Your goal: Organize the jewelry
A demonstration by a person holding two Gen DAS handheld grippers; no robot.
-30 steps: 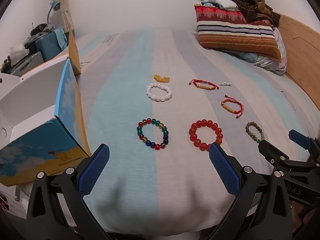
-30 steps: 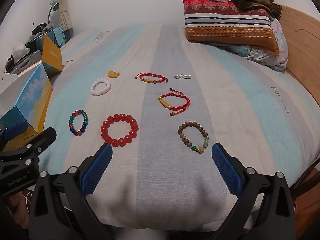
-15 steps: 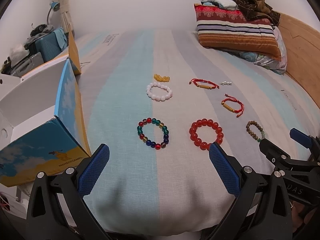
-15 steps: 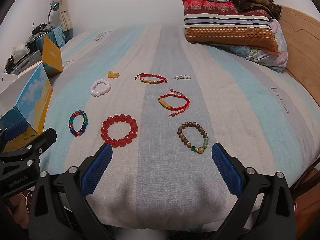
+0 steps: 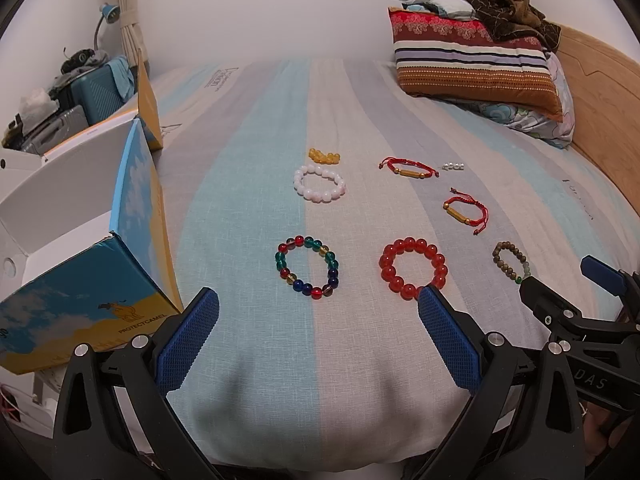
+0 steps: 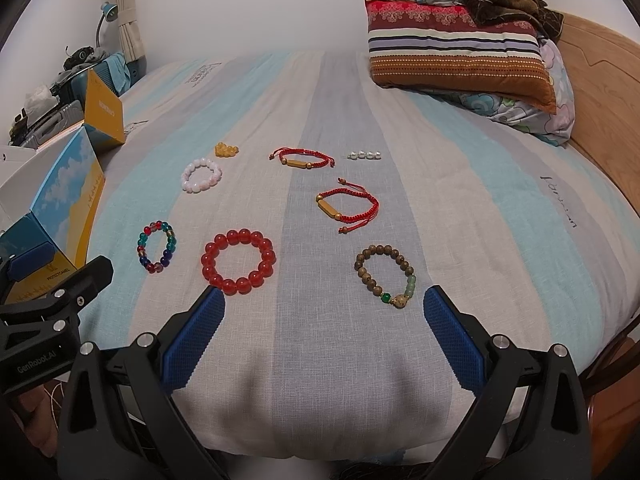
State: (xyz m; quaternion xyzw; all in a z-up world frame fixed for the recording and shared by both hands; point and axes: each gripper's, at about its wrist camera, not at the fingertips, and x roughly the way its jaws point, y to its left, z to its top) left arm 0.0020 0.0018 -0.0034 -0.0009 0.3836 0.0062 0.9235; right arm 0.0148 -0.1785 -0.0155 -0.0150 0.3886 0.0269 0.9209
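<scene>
Several bracelets lie spread on the striped bed. A multicolour bead bracelet (image 5: 307,267) (image 6: 157,247), a red bead bracelet (image 5: 413,269) (image 6: 238,261) and a brown wooden bead bracelet (image 5: 512,261) (image 6: 385,275) form the near row. Behind lie a white bead bracelet (image 5: 319,183) (image 6: 201,175), yellow beads (image 5: 324,156) (image 6: 226,149), two red cord bracelets (image 5: 408,168) (image 6: 347,205) and small pearl beads (image 5: 453,166) (image 6: 364,155). My left gripper (image 5: 318,338) is open and empty before the multicolour and red bracelets. My right gripper (image 6: 324,338) is open and empty before the red and wooden ones.
An open blue and yellow cardboard box (image 5: 100,240) (image 6: 60,200) stands at the bed's left edge. A striped pillow (image 5: 472,64) (image 6: 456,52) lies at the back right by the wooden headboard (image 5: 600,100). Suitcases and clutter (image 5: 68,96) stand at far left.
Both grippers have drifted very slightly; the bracelets lie as before and both stay open.
</scene>
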